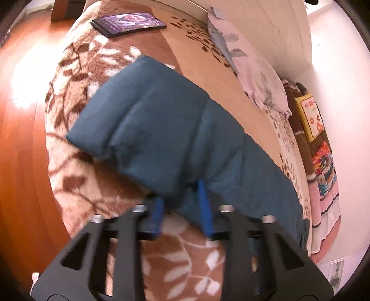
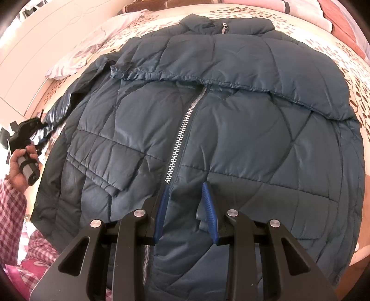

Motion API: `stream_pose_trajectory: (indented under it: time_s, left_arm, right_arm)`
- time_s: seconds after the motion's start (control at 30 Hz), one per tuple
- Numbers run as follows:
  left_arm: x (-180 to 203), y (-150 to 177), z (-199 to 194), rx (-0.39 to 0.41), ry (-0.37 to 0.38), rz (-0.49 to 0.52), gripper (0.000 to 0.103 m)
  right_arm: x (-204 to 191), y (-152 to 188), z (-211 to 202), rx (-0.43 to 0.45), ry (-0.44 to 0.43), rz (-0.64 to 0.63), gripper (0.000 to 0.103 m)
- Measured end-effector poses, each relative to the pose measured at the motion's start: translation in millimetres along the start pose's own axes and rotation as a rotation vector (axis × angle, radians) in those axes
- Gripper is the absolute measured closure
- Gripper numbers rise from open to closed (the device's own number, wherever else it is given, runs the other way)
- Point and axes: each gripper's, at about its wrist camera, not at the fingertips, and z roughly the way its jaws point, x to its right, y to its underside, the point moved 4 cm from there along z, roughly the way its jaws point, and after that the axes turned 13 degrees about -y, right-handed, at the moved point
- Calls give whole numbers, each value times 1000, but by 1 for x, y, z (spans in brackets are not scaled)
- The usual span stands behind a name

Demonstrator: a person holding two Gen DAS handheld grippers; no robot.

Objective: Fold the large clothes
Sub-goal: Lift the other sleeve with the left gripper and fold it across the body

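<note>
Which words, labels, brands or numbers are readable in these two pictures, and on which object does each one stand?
No text can be read with certainty.
Yellow sign at the wall: reddish characters, too blurred to read.
Phone on the blanket: lit screen with a picture, any writing too small.
Colourful printed fabric: pattern only, nothing legible.
Jacket: no label or brand visible.

The jacket (image 2: 208, 129) lies on the bed (image 2: 323, 46) under the right gripper (image 2: 187, 185); its sleeve (image 1: 143, 120) stretches ahead of the left gripper (image 1: 180, 196), phone (image 1: 128, 22) beyond.
</note>
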Motion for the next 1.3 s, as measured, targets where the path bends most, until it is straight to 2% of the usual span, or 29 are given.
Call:
stream_pose_trajectory:
  time_s: [0.07,0.2,0.3,0.47,0.6,0.67,0.77,0.83,0.93,1.0,1.07,1.23,1.3]
  left_arm:
    - [-1,-4,-4,16,14,11,95]
    - [15,-9,-29,112,19,114,98]
    - [38,-14,-59,202,54,197,99]
    - [99,-11,-134,373,199,384,99]
    - [148,17,-196,451,352,545,99]
    - [179,44,-227,468,454,654,99]
    - [216,92,-254,439,577,789,99]
    - [236,128,-262,392,641,871,99]
    - [259,189,-251,291,683,1000,99]
    - [269,223,-232,216,674,1062,99]
    - [277,265,-201,138,629,1147,99]
    - [275,322,-145,78,499,1283,95]
    - [270,334,-137,26,477,1319,69]
  right_arm:
    - [0,-1,0,1,0,-1,70]
    - [1,-1,0,4,-4,3,70]
    - [1,0,-4,17,-8,1,70]
    - [6,0,-15,58,-20,16,70]
    - [15,0,-31,105,-27,30,70]
    - [20,0,-37,129,-28,47,70]
    - [36,3,-50,171,-28,83,70]
    - [46,4,-58,194,-25,105,70]
    - [65,9,-71,231,-18,149,70]
    - [78,12,-80,257,-17,182,70]
    - [91,15,-87,278,-17,216,70]
    - [108,19,-98,304,-17,258,70]
    - [111,20,-100,304,-18,260,70]
